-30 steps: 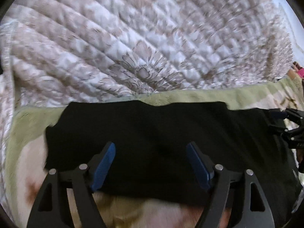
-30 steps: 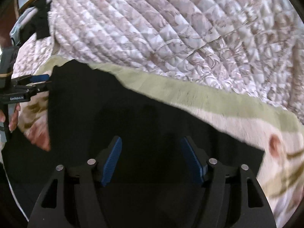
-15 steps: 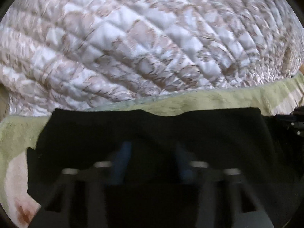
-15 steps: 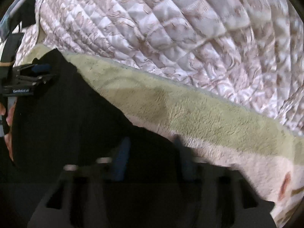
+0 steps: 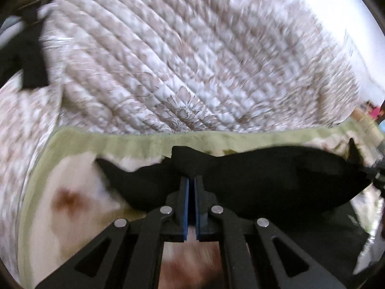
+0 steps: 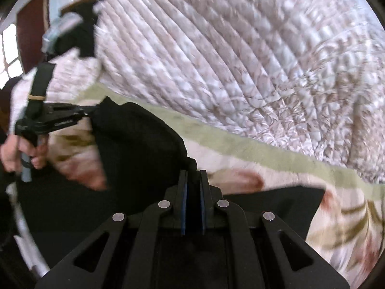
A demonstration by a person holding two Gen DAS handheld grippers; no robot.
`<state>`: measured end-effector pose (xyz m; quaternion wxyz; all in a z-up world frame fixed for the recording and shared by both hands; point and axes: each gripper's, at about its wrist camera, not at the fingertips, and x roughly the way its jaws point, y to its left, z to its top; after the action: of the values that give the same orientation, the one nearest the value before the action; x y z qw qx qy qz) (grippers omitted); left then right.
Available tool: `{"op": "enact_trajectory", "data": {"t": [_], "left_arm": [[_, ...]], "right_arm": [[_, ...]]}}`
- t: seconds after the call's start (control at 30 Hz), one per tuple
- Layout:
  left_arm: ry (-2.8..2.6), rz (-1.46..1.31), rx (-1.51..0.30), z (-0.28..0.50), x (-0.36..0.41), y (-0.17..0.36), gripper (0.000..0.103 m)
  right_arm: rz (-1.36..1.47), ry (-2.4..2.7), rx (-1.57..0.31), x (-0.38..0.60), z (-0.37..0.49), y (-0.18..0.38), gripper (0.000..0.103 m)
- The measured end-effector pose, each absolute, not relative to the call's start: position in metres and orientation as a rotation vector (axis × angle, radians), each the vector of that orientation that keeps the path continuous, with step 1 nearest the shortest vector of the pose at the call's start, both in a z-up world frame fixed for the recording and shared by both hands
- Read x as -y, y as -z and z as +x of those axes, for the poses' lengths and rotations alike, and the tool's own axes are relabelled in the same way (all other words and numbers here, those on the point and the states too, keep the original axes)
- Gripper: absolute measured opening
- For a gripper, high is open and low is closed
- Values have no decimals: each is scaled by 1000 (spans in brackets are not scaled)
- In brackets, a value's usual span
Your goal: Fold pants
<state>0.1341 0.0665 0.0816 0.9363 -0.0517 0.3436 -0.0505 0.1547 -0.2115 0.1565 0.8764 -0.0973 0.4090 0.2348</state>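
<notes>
Your left gripper (image 5: 191,180) was clenched on the edge of the black pants (image 5: 276,180), its blue pads pressed almost together with dark cloth pinched at their tips. From that grip the fabric sagged in a dark swag toward the right, where the tip of your other tool showed at the frame's edge.

Your right gripper (image 6: 193,177) was likewise clamped on the pants (image 6: 134,139), a tuft of black cloth bunched at its fingertips. In the right wrist view the left gripper (image 6: 90,110) showed at the left, holding the far end of the lifted fold, with your left hand (image 6: 16,151) wrapped round its handle.

The pants hung between the two tools above the fleece blanket (image 5: 79,180), cream with a green border and reddish floral patches; the rest of the garment lay on the blanket toward its near edge (image 6: 276,202). Beyond the blanket's green far edge was the quilted bedspread (image 5: 182,67), white and brown in a floral pattern. Both views were smeared with motion blur.
</notes>
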Motion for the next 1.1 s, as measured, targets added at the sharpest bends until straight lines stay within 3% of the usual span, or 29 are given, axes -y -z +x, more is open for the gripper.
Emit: {"op": "enact_trajectory", "data": {"t": [0.23,0.3,0.33,0.43,0.53,0.63,0.77,1.0,1.03,1.07,1.1], "left_arm": [[122,-190,-821,25,-69,-39,6],[111,-190,-888,5,-69,-20,6],[105,-195,-899,-4,-70,-15,6],[101,-250,-898,-22,-81,-18,9],[90,-269,-848,-27,-87,-34,30],[94,-236,-800,-11,-80,-50,55],[138,-152,-803,26,-53,-57,66],[80,16,-960,84,-14,-7,63],[77,13,-955,86,-15,-4,57],[80,5,-934,85,-16,-6,37],[83,2,-922,83,-17,-9,24]], "right_arm": [[-21,-442,-1083,228,39,-111,9],[62,-395,-1167,236,21,-89,13],[120,-378,-1182,242,14,-84,20],[206,-357,-1131,249,-8,-90,30],[319,-336,-1089,259,-19,-97,54],[407,-302,-1072,270,-25,-96,54],[500,-203,-1075,287,-27,-89,54],[631,-39,-1044,322,-35,-83,54],[645,-28,-1043,325,-35,-81,54],[653,-12,-1042,329,-36,-80,54],[661,-1,-1029,332,-36,-80,54]]}}
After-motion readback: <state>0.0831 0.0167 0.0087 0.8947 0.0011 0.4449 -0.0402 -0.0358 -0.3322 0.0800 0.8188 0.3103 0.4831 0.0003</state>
